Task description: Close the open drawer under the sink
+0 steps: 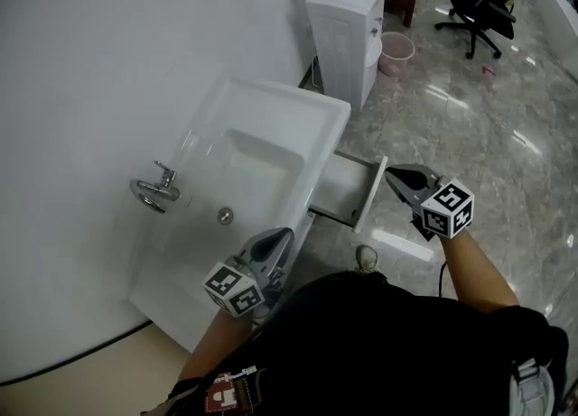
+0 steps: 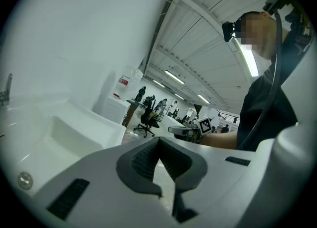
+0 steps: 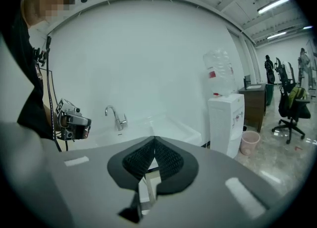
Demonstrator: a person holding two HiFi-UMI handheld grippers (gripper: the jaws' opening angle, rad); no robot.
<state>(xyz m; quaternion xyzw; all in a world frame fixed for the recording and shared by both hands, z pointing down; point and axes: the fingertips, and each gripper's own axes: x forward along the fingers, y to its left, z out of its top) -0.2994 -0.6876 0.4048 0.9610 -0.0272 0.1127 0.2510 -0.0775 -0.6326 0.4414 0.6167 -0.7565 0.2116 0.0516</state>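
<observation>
A white sink [image 1: 271, 98] sticks out from a white wall [image 1: 108, 62]. It has a shiny tap [image 1: 155, 190] at the back and a round drain [image 1: 225, 216] in the bowl. Under the sink the drawer [image 1: 348, 190] is open. It is pulled out away from the wall, so its white front stands clear of the sink. A person [image 1: 388, 342] in a dark top stands close to the sink and holds a hand-held gripper in each hand. The right hand-held gripper [image 1: 391, 171] is just beside the top of the drawer front, and its tip points at it. I cannot tell if it touches the drawer. Its jaws are pressed together with nothing in them. The left hand-held gripper [image 1: 285, 235] hangs over the near edge of the sink, apart from the drawer. Its jaws are together too, and they hold nothing. Each one has a cube with black and white squares on it. Farther along the wall stands a white water cooler [image 1: 348, 31] with a clear bottle [image 3: 220, 73] on top. A pink bin [image 1: 396, 51] sits on the floor [image 1: 506, 152] just beside the cooler. The floor is gray and shiny. A black chair [image 1: 479, 4] on wheels stands well behind the bin.
</observation>
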